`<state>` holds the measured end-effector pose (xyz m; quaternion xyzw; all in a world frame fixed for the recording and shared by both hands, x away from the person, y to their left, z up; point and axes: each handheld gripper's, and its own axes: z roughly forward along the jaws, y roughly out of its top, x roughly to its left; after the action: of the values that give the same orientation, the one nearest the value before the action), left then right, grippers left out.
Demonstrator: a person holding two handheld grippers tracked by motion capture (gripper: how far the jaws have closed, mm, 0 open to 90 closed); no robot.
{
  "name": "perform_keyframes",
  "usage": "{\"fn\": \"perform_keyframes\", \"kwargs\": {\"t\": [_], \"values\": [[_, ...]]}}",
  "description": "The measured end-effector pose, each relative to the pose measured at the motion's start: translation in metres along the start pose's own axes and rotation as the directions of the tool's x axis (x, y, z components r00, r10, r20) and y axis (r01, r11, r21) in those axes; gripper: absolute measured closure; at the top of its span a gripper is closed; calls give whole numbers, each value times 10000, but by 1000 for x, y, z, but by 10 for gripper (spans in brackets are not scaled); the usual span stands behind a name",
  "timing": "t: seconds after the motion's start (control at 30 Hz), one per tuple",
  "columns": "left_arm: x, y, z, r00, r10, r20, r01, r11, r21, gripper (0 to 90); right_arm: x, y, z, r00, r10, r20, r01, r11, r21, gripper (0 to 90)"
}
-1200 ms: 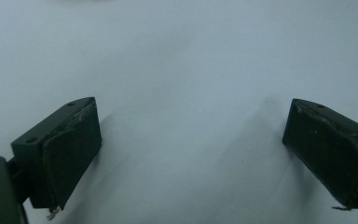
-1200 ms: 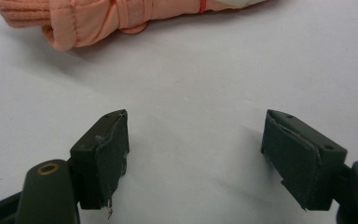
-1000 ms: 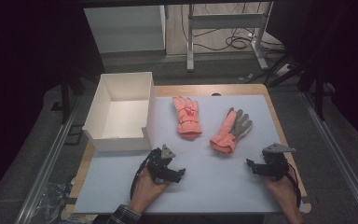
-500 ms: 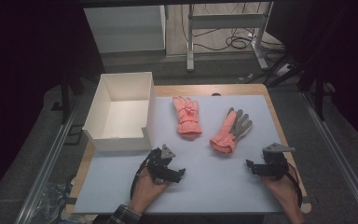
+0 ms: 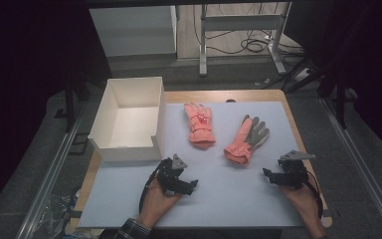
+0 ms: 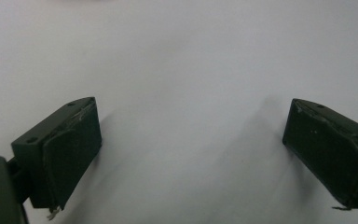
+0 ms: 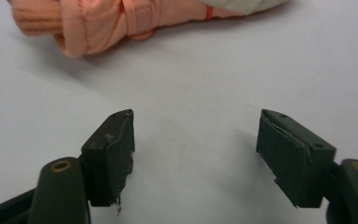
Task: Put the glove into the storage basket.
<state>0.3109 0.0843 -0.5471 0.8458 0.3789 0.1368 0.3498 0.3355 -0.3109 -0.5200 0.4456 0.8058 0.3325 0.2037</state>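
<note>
A white sheet (image 5: 238,194) covers most of the wooden table (image 5: 219,96), and everything lies on or beside it. At the far left stands an open white box (image 5: 129,119), shallow-walled and with nothing visible inside. To its right lies a salmon-pink glove (image 5: 199,124) flat on the sheet, cuff toward the person, with a small red mark on its back that is too small to read. Well apart from it, farther right, lies a second pink glove (image 5: 246,139) turned palm up, its palm and fingers grey; in the right gripper view its ribbed cuff (image 7: 93,23) sits at the top of the frame, just beyond the open space ahead of that gripper.

The left gripper (image 5: 191,185) rests low over the sheet in the person's left hand (image 5: 156,201), near the front corner of the box. Its fingers (image 6: 60,158) are spread wide with only bare sheet between them. The right gripper (image 5: 268,174) is held in the right hand (image 5: 303,199) near the sheet's right edge, pointing toward the grey-palmed glove but not touching it; its fingers (image 7: 109,154) are likewise spread apart and grip nothing.

Beyond the table, on the floor, stand a white cabinet (image 5: 134,30), a metal frame (image 5: 238,25) and a tangle of black cables (image 5: 258,45). No legible writing appears anywhere.
</note>
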Motion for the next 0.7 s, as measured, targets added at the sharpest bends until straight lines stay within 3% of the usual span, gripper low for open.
{"fn": "perform_keyframes", "kwargs": {"t": [0.27,0.7], "values": [[0,0,0,10000,-15,-1,15,10000,-3,42,-2,15,-6,9990,43,-445,-51,9998,-172,344],[0,0,0,10000,-19,-2,19,10000,-1,42,-8,58,-6,9956,45,-939,-100,9982,-588,464]]}}
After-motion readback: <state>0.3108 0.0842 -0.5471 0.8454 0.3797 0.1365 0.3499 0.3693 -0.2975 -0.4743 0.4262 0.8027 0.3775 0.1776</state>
